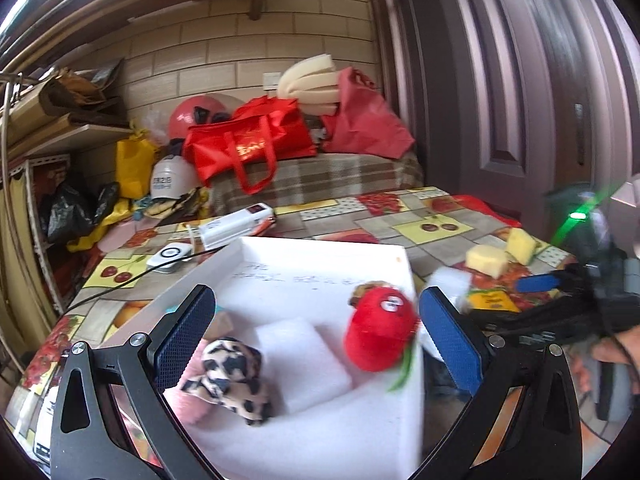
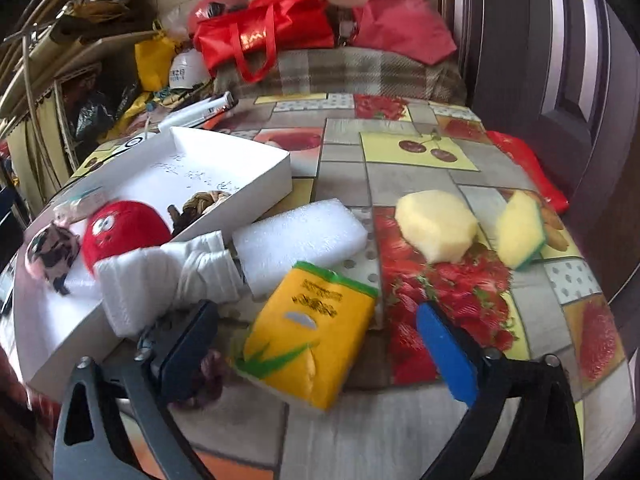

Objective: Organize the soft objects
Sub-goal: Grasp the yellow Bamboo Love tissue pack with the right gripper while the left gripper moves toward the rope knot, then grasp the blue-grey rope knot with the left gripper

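Observation:
A white box (image 1: 320,246) (image 2: 256,168) on the table holds a red plush toy (image 1: 380,326) (image 2: 124,230), a leopard-print plush (image 1: 234,380) (image 2: 50,254), a white foam block (image 1: 304,360) and a braided item (image 2: 202,202). My left gripper (image 1: 316,344) is open and empty above the box. My right gripper (image 2: 316,352) is open around a yellow tissue pack (image 2: 312,332) on the table, not touching it. A white rolled cloth (image 2: 168,280), a white foam slab (image 2: 300,240), a pale yellow sponge (image 2: 438,226) and a yellow-green sponge (image 2: 520,230) lie outside the box.
A patterned tablecloth (image 2: 400,168) covers the table. A white device (image 1: 236,226) and a cabled round gadget (image 1: 170,256) lie behind the box. A bench with red bags (image 1: 252,140) stands beyond; a door (image 1: 520,80) is right; cluttered shelves (image 1: 40,152) are left.

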Demonstrator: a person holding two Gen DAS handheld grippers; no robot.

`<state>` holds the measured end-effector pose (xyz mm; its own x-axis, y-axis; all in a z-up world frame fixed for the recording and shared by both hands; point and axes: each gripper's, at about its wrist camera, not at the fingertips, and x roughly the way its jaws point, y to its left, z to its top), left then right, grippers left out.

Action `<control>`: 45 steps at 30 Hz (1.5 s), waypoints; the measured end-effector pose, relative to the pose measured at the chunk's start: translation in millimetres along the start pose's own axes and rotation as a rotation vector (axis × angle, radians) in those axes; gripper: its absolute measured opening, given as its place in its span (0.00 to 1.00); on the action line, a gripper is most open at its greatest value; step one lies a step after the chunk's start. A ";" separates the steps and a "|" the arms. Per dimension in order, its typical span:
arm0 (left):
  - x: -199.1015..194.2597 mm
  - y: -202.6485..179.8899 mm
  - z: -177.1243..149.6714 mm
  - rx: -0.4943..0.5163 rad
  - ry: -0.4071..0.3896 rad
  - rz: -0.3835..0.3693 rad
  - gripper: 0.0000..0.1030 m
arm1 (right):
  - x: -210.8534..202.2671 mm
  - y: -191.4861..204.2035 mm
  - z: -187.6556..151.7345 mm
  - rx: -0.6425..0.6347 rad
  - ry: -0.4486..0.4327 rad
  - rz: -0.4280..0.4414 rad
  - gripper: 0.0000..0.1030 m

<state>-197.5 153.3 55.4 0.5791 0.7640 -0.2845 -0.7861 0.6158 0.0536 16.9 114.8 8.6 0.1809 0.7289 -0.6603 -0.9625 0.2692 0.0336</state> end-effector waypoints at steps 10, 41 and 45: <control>-13.2 -72.4 -4.2 0.109 0.096 -0.384 1.00 | 7.2 -39.7 -9.1 0.063 0.096 0.046 0.49; 59.0 -153.7 -15.8 0.132 0.496 -0.407 0.97 | -15.7 -108.1 -25.5 0.233 0.064 0.073 0.50; 76.0 -165.4 -24.4 0.188 0.599 -0.390 0.88 | -15.0 -106.5 -25.1 0.220 0.068 0.067 0.50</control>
<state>-28.7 104.8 1.5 0.5493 0.2796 -0.7875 -0.4653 0.8851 -0.0103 111.6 59.4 -3.9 0.0968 0.7075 -0.7000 -0.9032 0.3578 0.2368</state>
